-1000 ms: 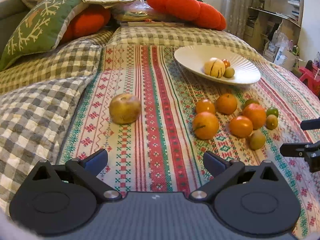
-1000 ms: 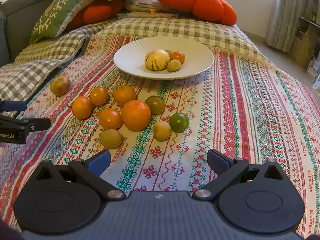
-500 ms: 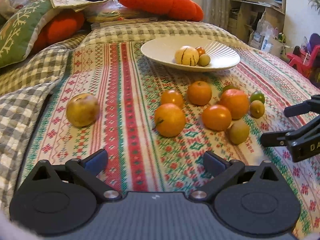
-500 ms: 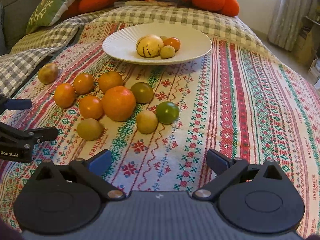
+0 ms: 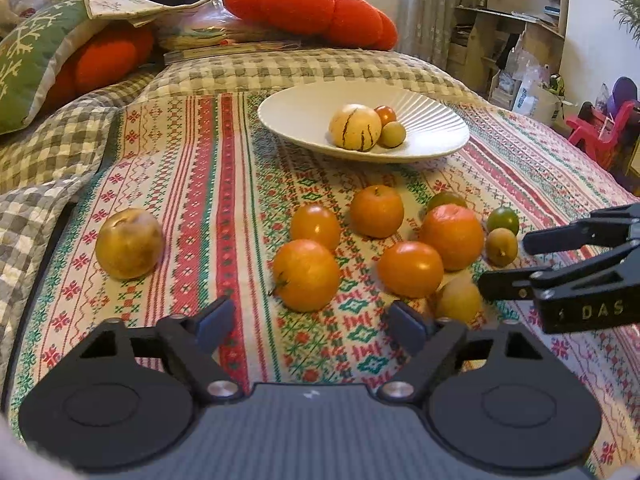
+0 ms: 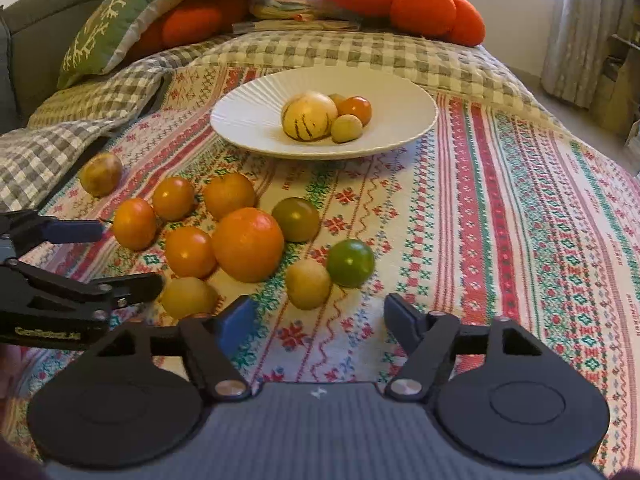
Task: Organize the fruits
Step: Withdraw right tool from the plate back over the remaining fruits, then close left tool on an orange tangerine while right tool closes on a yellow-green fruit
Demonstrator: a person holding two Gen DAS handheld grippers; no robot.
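Observation:
A white ribbed plate holds a striped yellow melon and two small fruits. Several orange, yellow and green fruits lie loose on the patterned quilt in front of it. My left gripper hovers just behind a large orange fruit; its jaws are closing with nothing between the pads. My right gripper sits just behind a small yellow fruit, beside a green one; its jaws are closing too, touching nothing. Each gripper shows in the other's view, the right gripper and the left gripper.
A brownish-yellow fruit lies apart on the left near the checked blanket. Orange plush cushions and a green pillow line the back. Shelves and a red toy stand beyond the quilt's right edge.
The left gripper has swung right and closer to the orange cluster. Both pairs of jaws have narrowed. The right gripper has edged nearer the small fruits.

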